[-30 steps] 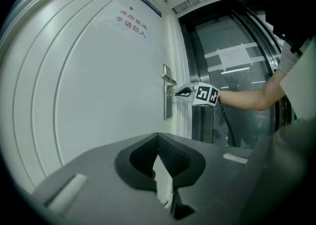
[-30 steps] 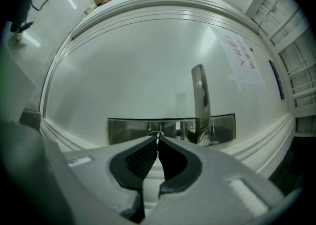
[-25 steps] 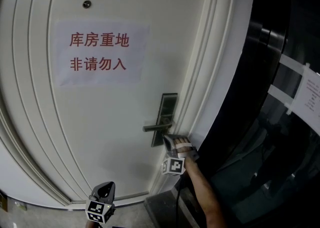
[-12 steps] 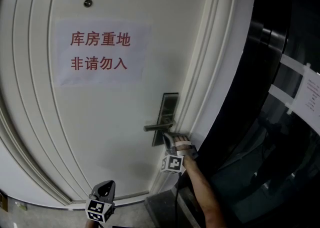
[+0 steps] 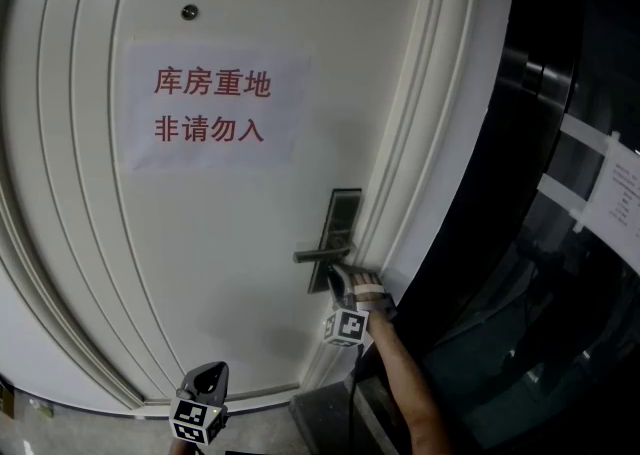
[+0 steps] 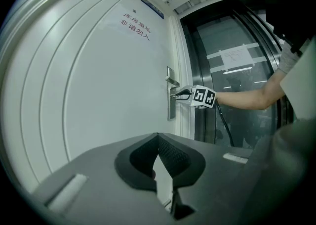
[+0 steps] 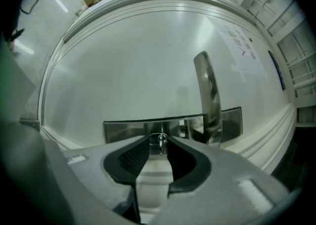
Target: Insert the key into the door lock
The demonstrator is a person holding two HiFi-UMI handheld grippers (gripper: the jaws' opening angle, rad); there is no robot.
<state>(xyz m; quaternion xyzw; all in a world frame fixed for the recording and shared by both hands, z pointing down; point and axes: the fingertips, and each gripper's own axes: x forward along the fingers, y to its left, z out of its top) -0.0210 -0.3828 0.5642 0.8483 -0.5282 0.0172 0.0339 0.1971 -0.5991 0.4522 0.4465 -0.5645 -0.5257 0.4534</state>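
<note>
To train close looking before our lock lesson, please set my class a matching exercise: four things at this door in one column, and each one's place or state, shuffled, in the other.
Things
1. paper notice
2. lever handle
3. key
4. left tool

Places or states
A. pushed into the lock plate
B. low, near the bottom edge of the door
C. stuck on the door, red print
D. metal bar jutting sideways from the plate

Pairs: 1-C, 2-D, 3-A, 4-B.

white paper sheet (image 5: 210, 105) on the door (image 5: 250, 293), red print reads 库房重地, second line 非请勿入; nothing else legible.
</note>
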